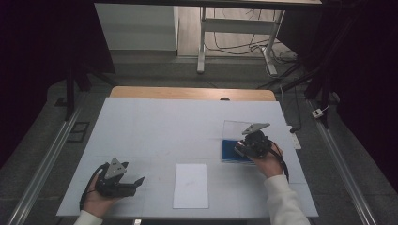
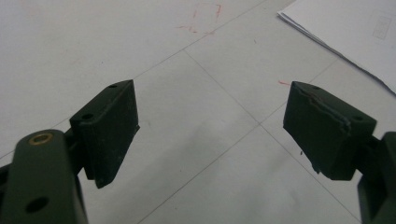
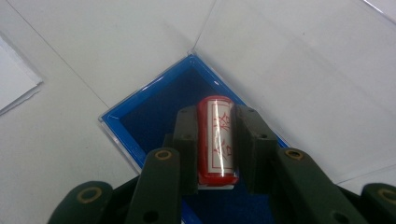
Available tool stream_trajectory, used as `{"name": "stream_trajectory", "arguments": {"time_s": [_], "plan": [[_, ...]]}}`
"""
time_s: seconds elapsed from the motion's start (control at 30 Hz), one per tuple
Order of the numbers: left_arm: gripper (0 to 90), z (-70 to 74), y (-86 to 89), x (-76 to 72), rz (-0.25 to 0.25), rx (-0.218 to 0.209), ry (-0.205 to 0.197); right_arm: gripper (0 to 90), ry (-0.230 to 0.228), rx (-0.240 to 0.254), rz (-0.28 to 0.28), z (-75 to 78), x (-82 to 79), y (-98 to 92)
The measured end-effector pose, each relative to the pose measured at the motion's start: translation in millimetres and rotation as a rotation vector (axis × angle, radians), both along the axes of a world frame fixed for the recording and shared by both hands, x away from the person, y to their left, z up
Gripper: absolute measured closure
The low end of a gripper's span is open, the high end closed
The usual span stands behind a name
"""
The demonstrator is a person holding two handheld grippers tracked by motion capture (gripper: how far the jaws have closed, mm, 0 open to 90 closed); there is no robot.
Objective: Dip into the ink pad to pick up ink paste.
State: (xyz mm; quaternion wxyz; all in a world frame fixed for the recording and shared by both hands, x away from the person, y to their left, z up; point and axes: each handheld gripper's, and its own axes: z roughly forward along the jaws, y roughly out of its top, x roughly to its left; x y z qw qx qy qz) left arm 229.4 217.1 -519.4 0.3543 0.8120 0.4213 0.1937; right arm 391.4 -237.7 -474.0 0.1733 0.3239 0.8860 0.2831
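Note:
My right gripper [image 1: 240,149] is shut on a small red cylinder stamp [image 3: 217,140] that has a white label with red characters. It holds the stamp over a blue ink pad [image 3: 154,112] in a clear case whose lid [image 3: 299,65] stands open behind it. In the high view the blue pad [image 1: 230,150] lies at the right of the white table. Whether the stamp touches the pad I cannot tell. My left gripper [image 1: 137,185] rests open near the front left of the table, and its jaws [image 2: 211,93] have nothing between them.
A white sheet of paper [image 1: 190,185] lies near the front edge between my two hands, and its corner [image 2: 355,32] is just beyond the left gripper. White board [image 1: 155,126] covers the tabletop. A table frame and cables [image 1: 263,44] stand on the floor behind.

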Motion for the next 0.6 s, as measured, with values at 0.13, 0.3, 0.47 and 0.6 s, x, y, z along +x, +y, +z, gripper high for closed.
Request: {"name": "stream_trajectory", "arguments": {"time_s": [0.13, 0.3, 0.47, 0.6], "plan": [[18.1, 0.8, -0.1, -0.5, 0.002, -0.004, -0.002, 70.8, -0.005, 0.015, -0.004, -1.4, -0.4, -2.0], [18.1, 0.8, -0.1, -0.7, 0.001, -0.002, -0.003, 70.8, -0.012, 0.012, -0.009, -2.0, -1.4, -0.8], [18.0, 2.4, 0.5, -1.2, -0.003, -0.031, 0.003, 70.7, -0.007, 0.025, -0.005, -2.5, -0.5, -2.9], [18.0, 3.4, -0.9, -1.6, -0.01, -0.037, 0.002, 70.7, -0.012, 0.022, -0.005, -2.7, -0.9, -2.2]]}}
